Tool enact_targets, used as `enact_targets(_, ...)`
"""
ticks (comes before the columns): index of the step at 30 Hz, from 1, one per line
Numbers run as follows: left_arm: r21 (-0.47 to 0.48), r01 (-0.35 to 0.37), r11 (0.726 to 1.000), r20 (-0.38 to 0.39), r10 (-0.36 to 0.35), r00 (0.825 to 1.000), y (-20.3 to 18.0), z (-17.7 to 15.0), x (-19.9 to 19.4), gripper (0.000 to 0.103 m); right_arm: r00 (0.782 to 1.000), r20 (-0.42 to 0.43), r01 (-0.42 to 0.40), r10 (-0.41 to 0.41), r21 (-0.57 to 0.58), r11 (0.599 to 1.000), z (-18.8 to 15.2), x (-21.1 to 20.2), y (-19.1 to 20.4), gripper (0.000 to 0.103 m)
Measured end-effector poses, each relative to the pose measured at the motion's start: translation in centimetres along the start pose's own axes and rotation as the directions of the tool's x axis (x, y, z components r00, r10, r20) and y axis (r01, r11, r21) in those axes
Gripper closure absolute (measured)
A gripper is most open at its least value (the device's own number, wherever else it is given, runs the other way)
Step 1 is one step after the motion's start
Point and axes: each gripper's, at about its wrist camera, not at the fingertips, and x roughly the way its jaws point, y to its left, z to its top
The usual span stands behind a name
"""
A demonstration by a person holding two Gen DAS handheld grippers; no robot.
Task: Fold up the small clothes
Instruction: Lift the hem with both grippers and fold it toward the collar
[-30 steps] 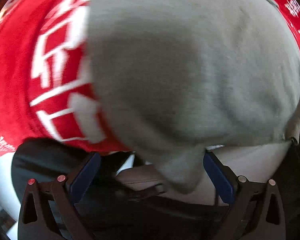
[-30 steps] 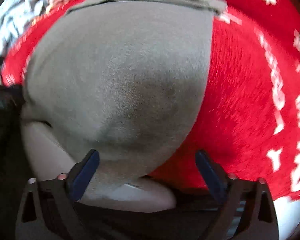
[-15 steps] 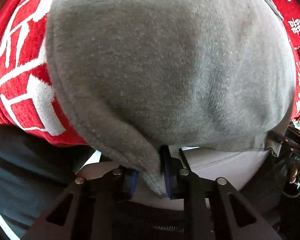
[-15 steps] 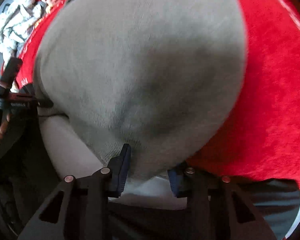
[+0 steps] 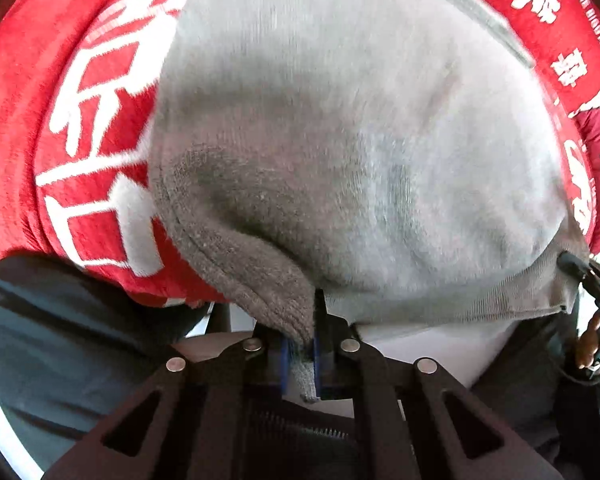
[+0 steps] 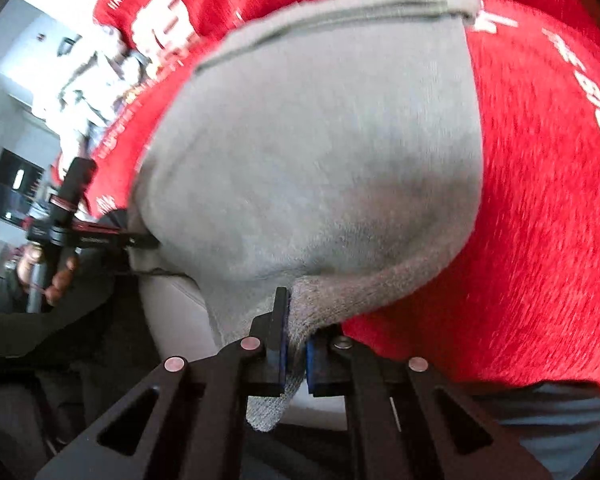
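Observation:
A grey knit garment lies spread on a red cloth with white lettering. My left gripper is shut on its near left corner, the blue pads pinching the hem. In the right wrist view the same grey garment fills the middle. My right gripper is shut on its near right corner, with a flap of fabric hanging below the pads. Both pinched corners are lifted a little off the red cloth.
The other gripper and the hand holding it show at the left of the right wrist view, and at the right edge of the left wrist view. A dark sleeve and pale fabric lie near. White clothes are piled beyond.
Both grippers went from wide open around the garment's near corners to shut on them. The corners have since been raised slightly, drawing the near hem up.

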Motion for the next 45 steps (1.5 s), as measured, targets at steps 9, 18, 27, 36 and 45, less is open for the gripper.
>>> enact_targets(9, -0.008, 0.157, 0.988, 0.235, -0.151, 0.96, 0.8, -0.8, -4.1, 0.094, 0.986, 0.145, -0.086, 0.082, 0.023, 0.996, 0.1, -4.7, -1.6, 0.096)
enact_targets(18, 0.025, 0.227, 0.974, 0.362, -0.221, 0.906, 3.6, -0.6, -6.9, 0.094, 0.977, 0.199, -0.082, 0.076, 0.022, 0.996, 0.6, -5.7, 1.6, 0.096)
enact_targets(27, 0.003, 0.255, 0.967, 0.394, -0.235, 0.889, 4.4, -0.2, -7.5, 0.094, 0.981, 0.191, -0.03, 0.025, 0.021, 0.999, 1.2, -6.1, 2.9, 0.096)
enact_targets(36, 0.033, 0.243, 0.969, 0.455, -0.231, 0.86, 3.6, 0.1, -9.4, 0.094, 0.98, 0.2, 0.003, -0.005, 0.011, 1.0, 2.1, -6.6, 3.6, 0.096)
enact_targets(45, 0.049, 0.232, 0.971, 0.513, -0.224, 0.829, 2.3, 2.1, -11.9, 0.094, 0.972, 0.237, 0.006, -0.007, 0.005, 1.0, 3.6, -7.9, 3.8, 0.096)
